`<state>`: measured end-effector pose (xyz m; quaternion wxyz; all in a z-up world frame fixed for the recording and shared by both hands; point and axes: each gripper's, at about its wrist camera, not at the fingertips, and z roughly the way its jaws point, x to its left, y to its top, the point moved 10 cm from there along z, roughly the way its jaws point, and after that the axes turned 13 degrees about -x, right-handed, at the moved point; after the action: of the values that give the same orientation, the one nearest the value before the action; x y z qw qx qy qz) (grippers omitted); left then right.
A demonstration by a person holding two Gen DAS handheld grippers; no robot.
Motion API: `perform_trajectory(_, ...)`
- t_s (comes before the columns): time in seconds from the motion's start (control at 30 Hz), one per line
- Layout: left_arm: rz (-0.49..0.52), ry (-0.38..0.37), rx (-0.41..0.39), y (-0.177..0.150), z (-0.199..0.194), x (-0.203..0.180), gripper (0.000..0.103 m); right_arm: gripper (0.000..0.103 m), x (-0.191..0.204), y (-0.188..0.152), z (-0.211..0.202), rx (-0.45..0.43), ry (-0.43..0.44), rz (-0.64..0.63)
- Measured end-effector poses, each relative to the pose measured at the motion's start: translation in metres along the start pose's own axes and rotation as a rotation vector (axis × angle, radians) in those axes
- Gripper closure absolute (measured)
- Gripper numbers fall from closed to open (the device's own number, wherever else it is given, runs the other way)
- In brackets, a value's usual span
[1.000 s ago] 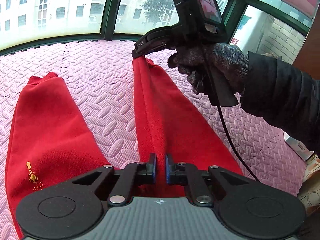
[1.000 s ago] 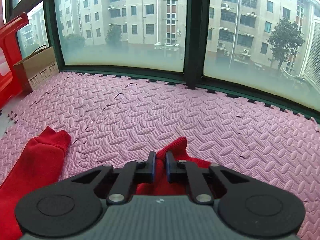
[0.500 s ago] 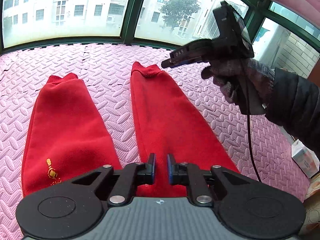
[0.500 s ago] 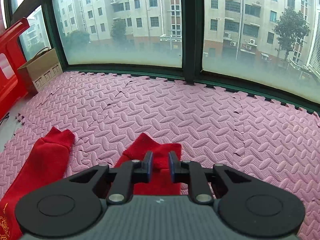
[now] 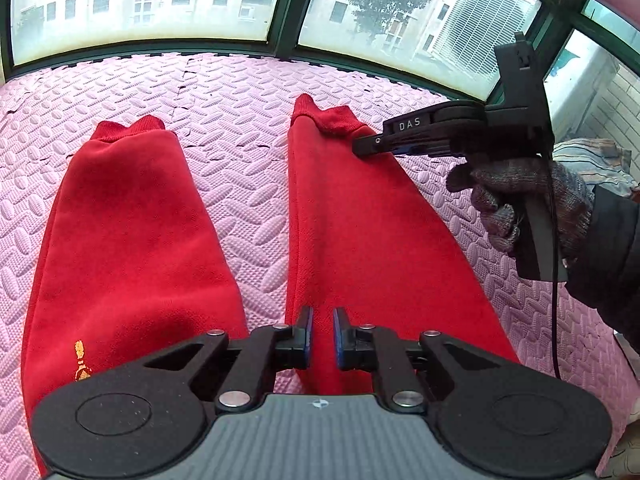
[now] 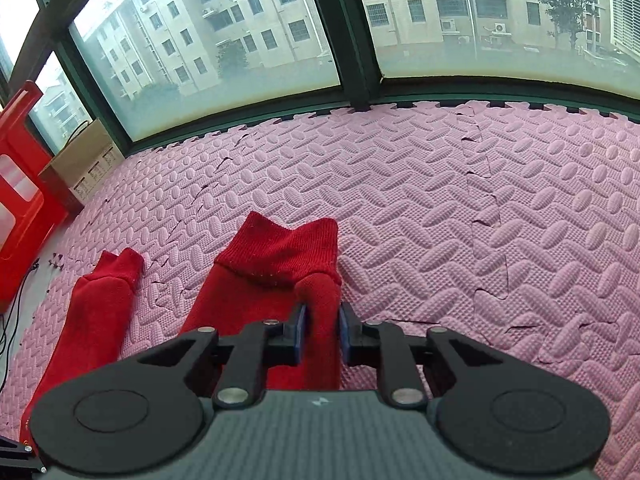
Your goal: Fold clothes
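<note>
Right tool (image 6: 322, 330) back astride trouser hem (image 6: 286, 250)

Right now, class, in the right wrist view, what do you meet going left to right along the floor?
Red cabinet → cardboard box → left trouser leg → right trouser leg → bare pink foam mat.

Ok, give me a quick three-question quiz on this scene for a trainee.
1. True or false: the trousers lie on a pink mat.
2. Which part of the trousers sits between the right claw's fingers? A: the waistband. B: a fold just below a cuff. C: the gold emblem.
3. Fill in: in the right wrist view, a cardboard ___ stands by the window at the mat's left edge.

Key: 1 true; 2 B; 3 box.
</note>
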<state>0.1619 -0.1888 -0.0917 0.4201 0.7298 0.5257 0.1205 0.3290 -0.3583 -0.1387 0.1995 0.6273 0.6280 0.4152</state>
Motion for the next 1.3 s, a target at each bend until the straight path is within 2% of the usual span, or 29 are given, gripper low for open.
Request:
perform_trajectory(0.03, 0.002, -0.003, -0.001, 0.000, 0.000, -0.001, 0.090, 0.095, -0.002, 0.000, -0.002, -0.002, -0.020, -0.016)
perform_trajectory(0.27, 0.007, -0.045, -0.019, 0.002, 0.005, -0.010, 0.090, 0.095, -0.015, 0.000, -0.019, -0.017, -0.163, -0.124)
perform_trajectory(0.37, 0.008, -0.060, -0.021, 0.001, 0.008, -0.014, 0.090, 0.092, -0.020, 0.001, -0.027, -0.023, -0.224, -0.171)
perform_trajectory(0.43, 0.010, -0.076, -0.036, 0.004, -0.005, -0.015, 0.090, 0.087, -0.024, 0.002, -0.032, -0.028, -0.265, -0.202)
perform_trajectory(0.5, 0.005, -0.083, -0.051, 0.005, -0.021, -0.011, 0.089, 0.085, -0.014, 0.009, -0.039, -0.056, -0.265, -0.251)
perform_trajectory(0.6, -0.012, -0.080, -0.071, 0.005, -0.050, 0.001, 0.089, 0.084, 0.009, 0.015, -0.045, -0.060, -0.204, -0.309)
perform_trajectory(0.67, -0.021, -0.061, -0.083, 0.003, -0.065, 0.012, 0.089, 0.084, 0.043, 0.014, -0.044, -0.030, -0.093, -0.350)
perform_trajectory(0.8, -0.054, -0.003, -0.084, -0.008, -0.084, 0.037, 0.089, 0.084, 0.099, 0.000, -0.031, 0.066, 0.106, -0.321)
perform_trajectory(0.93, -0.111, 0.061, -0.068, -0.021, -0.091, 0.066, 0.089, 0.084, 0.146, -0.006, -0.010, 0.107, 0.216, -0.266)
perform_trajectory(1.07, -0.140, 0.084, -0.058, -0.028, -0.094, 0.083, 0.089, 0.084, 0.181, -0.012, 0.018, 0.149, 0.278, -0.254)
perform_trajectory(1.3, -0.167, 0.098, -0.044, -0.041, -0.096, 0.097, 0.089, 0.083, 0.196, -0.019, 0.060, 0.165, 0.251, -0.220)
